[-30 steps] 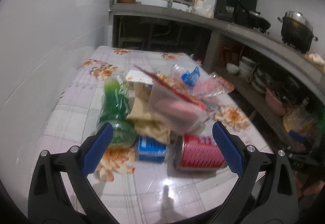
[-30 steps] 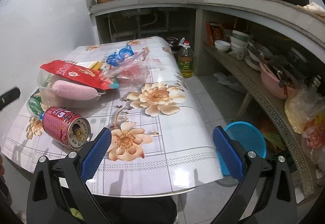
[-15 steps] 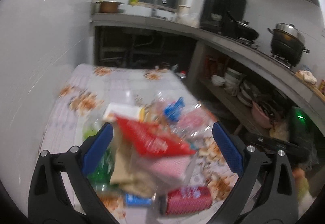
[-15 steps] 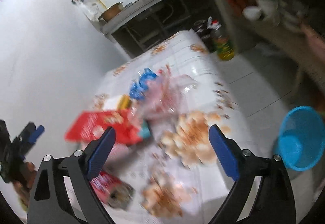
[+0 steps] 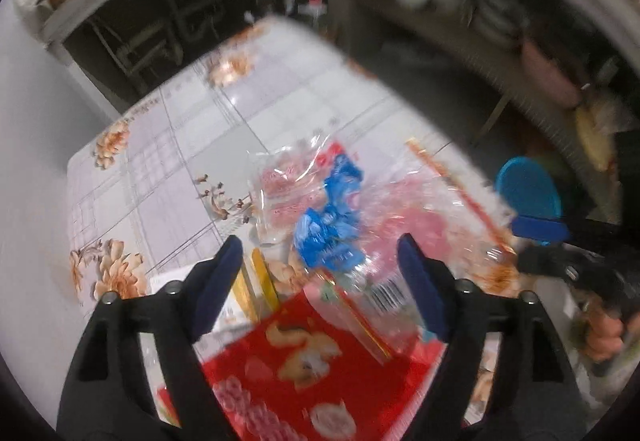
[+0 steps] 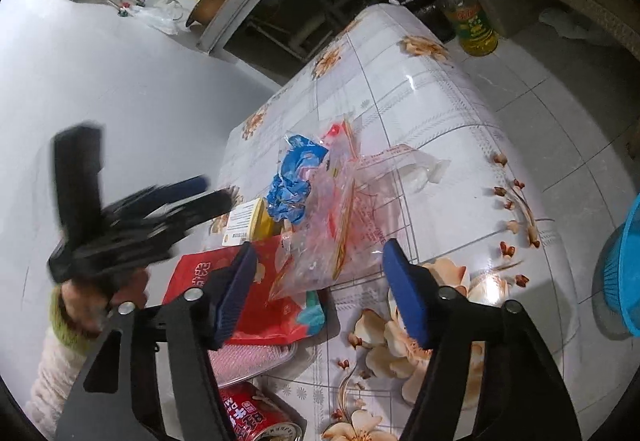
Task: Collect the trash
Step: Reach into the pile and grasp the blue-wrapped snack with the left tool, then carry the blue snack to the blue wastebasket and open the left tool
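both tongs, left [image 5: 320, 265] and right [image 6: 320, 281], just narrowing over wrapper pile [image 6: 320, 209] on table [image 6: 440, 113], half-open, gripping nothing yet, pickup looks imminent

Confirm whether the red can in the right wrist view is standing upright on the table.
No, the red can lies on its side on the flowered table, its round end facing the camera.
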A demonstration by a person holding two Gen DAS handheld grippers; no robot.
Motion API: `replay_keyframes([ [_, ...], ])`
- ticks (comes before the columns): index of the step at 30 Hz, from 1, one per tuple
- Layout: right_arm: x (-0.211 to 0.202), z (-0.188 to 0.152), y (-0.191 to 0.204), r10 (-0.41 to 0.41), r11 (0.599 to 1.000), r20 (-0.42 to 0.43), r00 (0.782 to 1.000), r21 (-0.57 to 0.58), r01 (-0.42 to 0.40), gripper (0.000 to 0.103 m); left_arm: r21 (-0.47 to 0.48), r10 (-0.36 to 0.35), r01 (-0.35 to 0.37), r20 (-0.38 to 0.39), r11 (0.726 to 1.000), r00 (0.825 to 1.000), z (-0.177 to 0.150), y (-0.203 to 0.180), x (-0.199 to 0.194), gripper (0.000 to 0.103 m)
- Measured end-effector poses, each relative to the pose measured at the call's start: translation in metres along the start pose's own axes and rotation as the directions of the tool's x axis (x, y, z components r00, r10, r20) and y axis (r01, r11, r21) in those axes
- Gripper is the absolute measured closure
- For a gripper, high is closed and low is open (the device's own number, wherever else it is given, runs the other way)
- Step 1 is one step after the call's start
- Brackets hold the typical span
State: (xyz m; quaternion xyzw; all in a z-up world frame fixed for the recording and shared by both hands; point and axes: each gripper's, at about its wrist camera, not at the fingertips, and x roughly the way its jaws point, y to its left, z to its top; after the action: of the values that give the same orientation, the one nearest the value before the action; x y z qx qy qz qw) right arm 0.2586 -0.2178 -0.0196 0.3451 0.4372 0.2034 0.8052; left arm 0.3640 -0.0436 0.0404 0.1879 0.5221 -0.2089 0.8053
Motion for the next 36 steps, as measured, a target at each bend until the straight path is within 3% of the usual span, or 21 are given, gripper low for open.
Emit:
replay_keyframes([
  [6,0.014,0.005,-0.002,-0.019,0.999,-0.029,0.999,-0.027,0.018,0.053,0.030,-0.020,0.024,-0.104,0.999,0.994,0.012,-0.007,0.044,0.031],
  [13,0.026,0.009,-0.002,-0.031,0.999,-0.057,0.998,-0.046,0.028,0.071,0.023,-0.014,0.019,-0.187,1.000,0.982,0.010,-0.011,0.070,0.059],
  [18,0.029,0.009,-0.002,-0.015,0.999,-0.069,0.998,-0.041,0.012,0.087,0.023,-0.001,0.005,-0.184,1.000,0.983,0.006,-0.011,0.071,0.069],
  [27,0.020,0.011,-0.001,0.091,0.996,-0.040,0.995,0.008,-0.091,0.096,0.009,0.005,-0.004,-0.092,1.000,0.996,0.005,-0.004,0.038,0.076],
  [36,-0.020,0.015,0.017,0.121,0.993,0.050,0.991,-0.019,-0.120,0.097,-0.071,0.023,-0.017,0.091,0.997,0.996,0.002,0.008,-0.043,0.077],
])
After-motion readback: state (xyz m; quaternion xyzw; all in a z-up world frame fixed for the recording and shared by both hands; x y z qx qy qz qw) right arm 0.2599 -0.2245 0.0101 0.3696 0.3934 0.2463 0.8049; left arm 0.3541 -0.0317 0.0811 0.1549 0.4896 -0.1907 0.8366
